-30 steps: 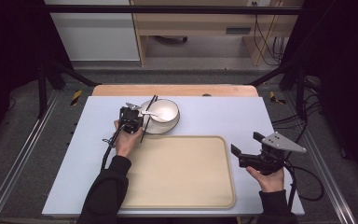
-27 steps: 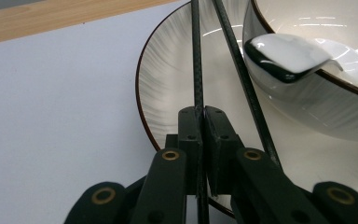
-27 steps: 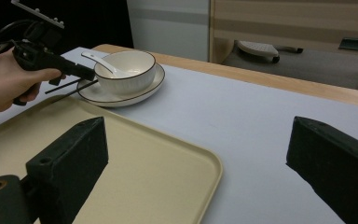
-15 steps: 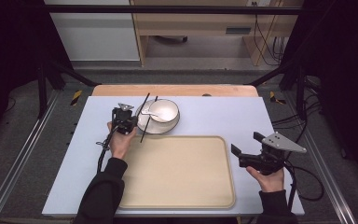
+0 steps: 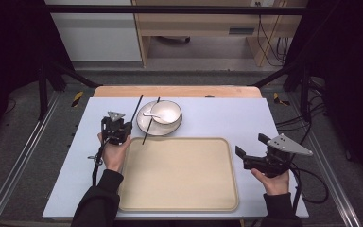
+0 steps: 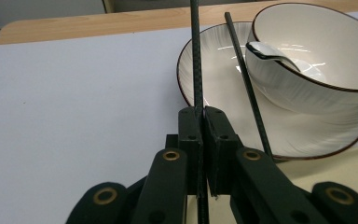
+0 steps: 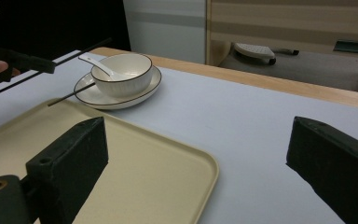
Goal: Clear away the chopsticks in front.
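Left hand-held gripper (image 6: 200,126) clamps one chopstick (image 6: 196,60); right hand-held gripper (image 7: 196,154) gapes wide beside tray (image 7: 168,163).

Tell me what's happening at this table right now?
A person works with a gripper in each hand. The left gripper is shut on one black chopstick, held just left of the plate. The second chopstick rests across the plate's rim, beside a white bowl with a spoon in it. The right gripper waits open at the right of the beige tray, which has nothing on it.
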Motion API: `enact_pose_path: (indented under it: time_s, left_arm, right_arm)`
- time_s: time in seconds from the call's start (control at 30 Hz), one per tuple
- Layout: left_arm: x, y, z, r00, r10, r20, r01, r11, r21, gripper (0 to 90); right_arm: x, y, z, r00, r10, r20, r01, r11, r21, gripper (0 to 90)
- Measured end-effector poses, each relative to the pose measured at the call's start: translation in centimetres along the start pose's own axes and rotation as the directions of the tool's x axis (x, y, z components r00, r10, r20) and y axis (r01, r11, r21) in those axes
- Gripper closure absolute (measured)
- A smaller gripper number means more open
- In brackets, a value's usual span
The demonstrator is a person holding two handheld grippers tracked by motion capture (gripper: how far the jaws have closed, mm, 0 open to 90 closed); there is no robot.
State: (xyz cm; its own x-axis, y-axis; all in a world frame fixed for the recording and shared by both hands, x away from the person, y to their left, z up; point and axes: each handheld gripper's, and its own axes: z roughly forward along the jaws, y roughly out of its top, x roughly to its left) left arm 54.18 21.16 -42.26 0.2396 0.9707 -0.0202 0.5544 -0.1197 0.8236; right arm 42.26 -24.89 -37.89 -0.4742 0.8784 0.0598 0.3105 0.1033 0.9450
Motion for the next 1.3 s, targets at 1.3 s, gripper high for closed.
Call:
enact_pose_path:
  time_s: [1.3]
  left_arm:
    - [-5.9,-9.9,-11.4,0.9906,-0.135,0.019,0.136,0.9703,-0.200,85.3]
  right_arm:
    - [0.6,-0.4,0.2,0.9998,-0.016,0.011,0.016,1.000,0.003,5.3]
